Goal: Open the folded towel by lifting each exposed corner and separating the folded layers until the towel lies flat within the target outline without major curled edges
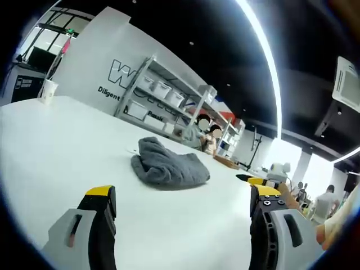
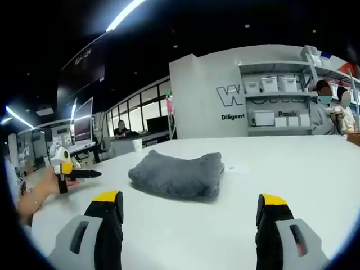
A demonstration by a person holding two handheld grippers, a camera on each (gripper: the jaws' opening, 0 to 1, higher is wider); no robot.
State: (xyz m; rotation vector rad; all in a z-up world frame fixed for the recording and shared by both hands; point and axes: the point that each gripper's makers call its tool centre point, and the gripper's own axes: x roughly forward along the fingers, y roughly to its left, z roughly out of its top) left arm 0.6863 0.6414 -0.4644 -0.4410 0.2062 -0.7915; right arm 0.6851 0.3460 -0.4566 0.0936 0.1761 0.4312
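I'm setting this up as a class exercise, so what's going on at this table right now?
A person holds a gripper in each hand, both aimed at a grey towel still folded in a heap on the white table. The left gripper and right gripper both have their fingers spread wide and are short of the towel, touching nothing. In the right gripper view, the left gripper shows at the left, in the person's hand. Unfolding hasn't begun.

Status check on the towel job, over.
Both tools open, left tool and right tool short of the towel. Grey towel bunched and folded on the white table. Nothing blocking it.
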